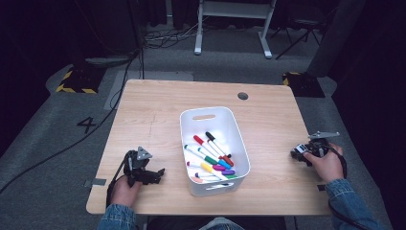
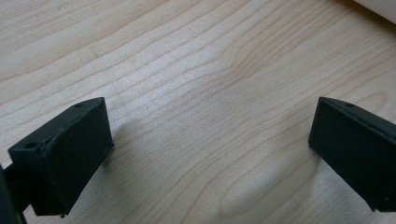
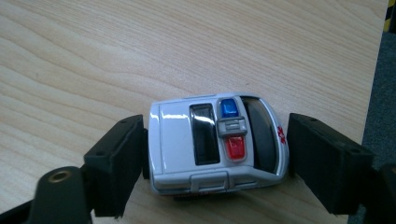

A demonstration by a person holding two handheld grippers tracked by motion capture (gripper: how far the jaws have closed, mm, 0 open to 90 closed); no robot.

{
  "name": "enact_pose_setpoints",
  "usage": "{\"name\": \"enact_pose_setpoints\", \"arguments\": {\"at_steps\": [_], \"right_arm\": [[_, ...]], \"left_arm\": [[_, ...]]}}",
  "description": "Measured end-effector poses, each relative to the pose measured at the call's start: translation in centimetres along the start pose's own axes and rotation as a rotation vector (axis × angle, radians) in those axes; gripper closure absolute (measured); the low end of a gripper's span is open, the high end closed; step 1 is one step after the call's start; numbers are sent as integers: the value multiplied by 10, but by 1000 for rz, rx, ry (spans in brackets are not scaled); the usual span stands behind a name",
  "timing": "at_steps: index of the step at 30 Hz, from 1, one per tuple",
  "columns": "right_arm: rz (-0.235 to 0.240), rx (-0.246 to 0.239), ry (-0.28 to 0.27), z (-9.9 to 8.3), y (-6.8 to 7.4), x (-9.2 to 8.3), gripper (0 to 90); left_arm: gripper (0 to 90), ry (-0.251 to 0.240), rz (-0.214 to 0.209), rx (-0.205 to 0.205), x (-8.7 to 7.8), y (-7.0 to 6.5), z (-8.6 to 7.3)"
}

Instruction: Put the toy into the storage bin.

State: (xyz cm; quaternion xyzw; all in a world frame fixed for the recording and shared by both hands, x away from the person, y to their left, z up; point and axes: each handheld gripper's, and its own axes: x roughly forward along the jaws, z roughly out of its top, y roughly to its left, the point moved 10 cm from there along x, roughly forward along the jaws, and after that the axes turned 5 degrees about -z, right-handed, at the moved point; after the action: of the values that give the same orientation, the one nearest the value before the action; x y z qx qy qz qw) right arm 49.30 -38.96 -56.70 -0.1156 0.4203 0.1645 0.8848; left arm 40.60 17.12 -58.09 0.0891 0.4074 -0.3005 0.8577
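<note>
A white toy police car [image 3: 177, 135] with a blue and red light bar lies between the two black jaws of my right gripper [image 3: 215, 151], which press on its two ends. In the high view the car [image 1: 299, 150] sits at the table's right edge with my right gripper [image 1: 303, 152] shut on it. My left gripper [image 1: 159, 175] rests low over the front left of the table, left of the white bin [image 1: 189, 124]. It stands open [image 2: 212, 140], with bare wood between its fingers.
The white bin stands in the middle of the light wooden table [image 1: 153, 100] and holds several coloured markers [image 1: 210, 155]. A small dark round hole [image 1: 242, 96] sits near the far edge. Cables [image 1: 72, 143] run across the grey floor on the left.
</note>
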Motion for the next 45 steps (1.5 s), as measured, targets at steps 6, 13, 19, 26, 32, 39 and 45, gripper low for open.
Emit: {"name": "enact_pose_setpoints", "arguments": {"at_steps": [6,13,19,26,32,39,45], "right_arm": [[-9,6,-13,1,2,-1,243],[-2,4,2,1,4,-3,245],[7,0,-3,5,9,-9,247],[19,-4,-22,8,15,-12,250],[41,-15,-44,13,24,-16,253],[67,-39,-87,25,39,-26,255],[92,-58,-125,41,55,-40,255]], "left_arm": [[0,0,0,2,0,0,0],[0,0,-3,0,0,0,0],[0,1,1,2,0,0,0],[0,0,1,0,0,0,0],[0,1,-4,1,0,0,0],[0,0,2,2,0,0,0],[0,1,1,2,0,0,0]]}}
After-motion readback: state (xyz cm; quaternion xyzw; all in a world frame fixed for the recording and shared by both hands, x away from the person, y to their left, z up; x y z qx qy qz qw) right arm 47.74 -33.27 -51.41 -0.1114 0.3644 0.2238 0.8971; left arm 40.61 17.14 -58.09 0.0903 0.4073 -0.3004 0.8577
